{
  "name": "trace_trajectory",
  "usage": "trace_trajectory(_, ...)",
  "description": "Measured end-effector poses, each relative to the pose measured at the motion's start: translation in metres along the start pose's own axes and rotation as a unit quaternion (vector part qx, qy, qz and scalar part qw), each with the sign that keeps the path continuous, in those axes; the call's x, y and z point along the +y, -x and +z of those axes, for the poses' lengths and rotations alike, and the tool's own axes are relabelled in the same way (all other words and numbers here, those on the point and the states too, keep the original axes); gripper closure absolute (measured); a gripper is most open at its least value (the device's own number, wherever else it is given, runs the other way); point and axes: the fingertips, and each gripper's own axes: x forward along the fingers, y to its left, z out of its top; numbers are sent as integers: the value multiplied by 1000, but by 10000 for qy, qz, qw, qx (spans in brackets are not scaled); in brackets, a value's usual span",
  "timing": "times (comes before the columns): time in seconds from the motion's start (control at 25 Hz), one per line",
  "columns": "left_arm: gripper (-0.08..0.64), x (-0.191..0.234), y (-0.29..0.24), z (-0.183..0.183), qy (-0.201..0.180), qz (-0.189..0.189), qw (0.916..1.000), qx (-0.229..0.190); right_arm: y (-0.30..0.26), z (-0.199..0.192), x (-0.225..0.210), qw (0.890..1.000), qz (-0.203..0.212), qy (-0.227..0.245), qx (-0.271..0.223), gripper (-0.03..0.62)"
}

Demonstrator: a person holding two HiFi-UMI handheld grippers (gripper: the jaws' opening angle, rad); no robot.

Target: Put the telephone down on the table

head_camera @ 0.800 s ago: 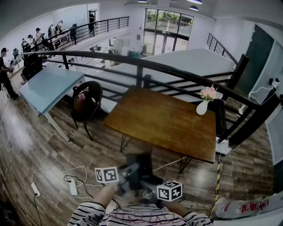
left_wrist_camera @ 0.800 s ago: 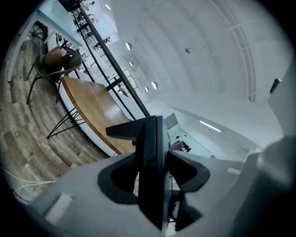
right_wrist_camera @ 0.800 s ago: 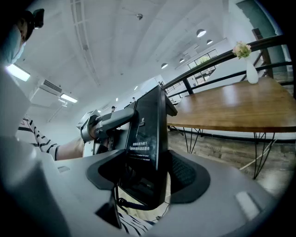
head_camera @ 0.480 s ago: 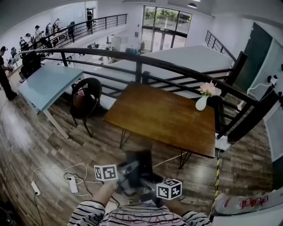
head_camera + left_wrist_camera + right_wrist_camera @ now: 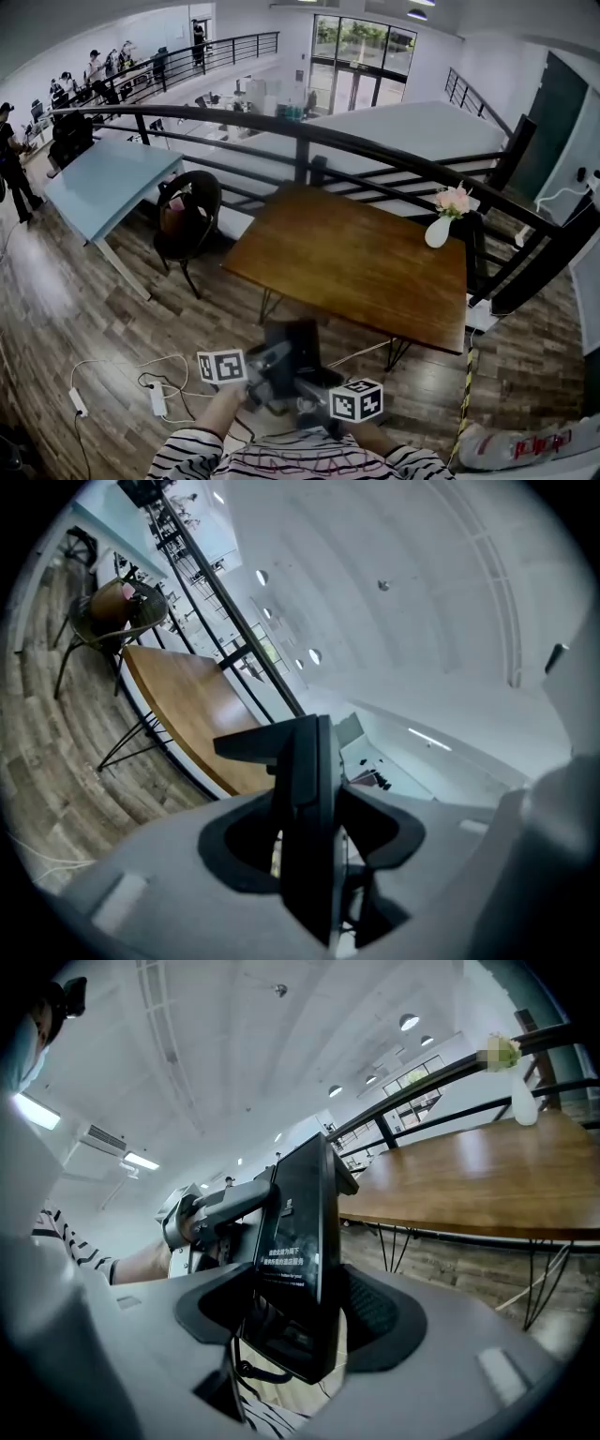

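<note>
Two tools share one load: the left tool (image 5: pixel 265 367) and the right tool (image 5: pixel 314 386) both clamp the telephone (image 5: pixel 293 339). It is a dark flat slab held in the air over the wooden floor (image 5: pixel 84 309), just short of the near edge of the brown worktop (image 5: pixel 356 262) and not touching it.

In the left gripper view the telephone stands edge-on between that tool's jaws, which press on its thin body. In the right gripper view its dark screen, with a few lines of pale print, stands upright between the jaws, which are set fairly wide around it. The left tool shows beyond, gripping the far edge.

A white vase (image 5: pixel 438 232) of pink flowers stands at the worktop's far right corner. A black chair (image 5: pixel 187 211) stands off its left end and a dark railing (image 5: pixel 309 141) runs behind it. White cables (image 5: pixel 155 394) lie on the floor, to the left of the person's striped sleeves (image 5: pixel 187 455).
</note>
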Motion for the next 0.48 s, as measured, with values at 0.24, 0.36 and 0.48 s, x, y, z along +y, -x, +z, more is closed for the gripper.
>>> trace_trajectory(0.24, 356, 22, -52, 47, -16, 76, 9999, -88, -24, 53, -46, 9999, 85, 31, 58, 302)
trace_trajectory(0.36, 356, 31, -80, 71, -22, 81, 9999, -124, -34, 82, -70, 9999, 117, 51, 60, 301)
trace_trajectory(0.48, 356, 41, -109, 92, 18, 96, 9998, -152, -41, 109, -96, 9998, 133, 67, 96, 302)
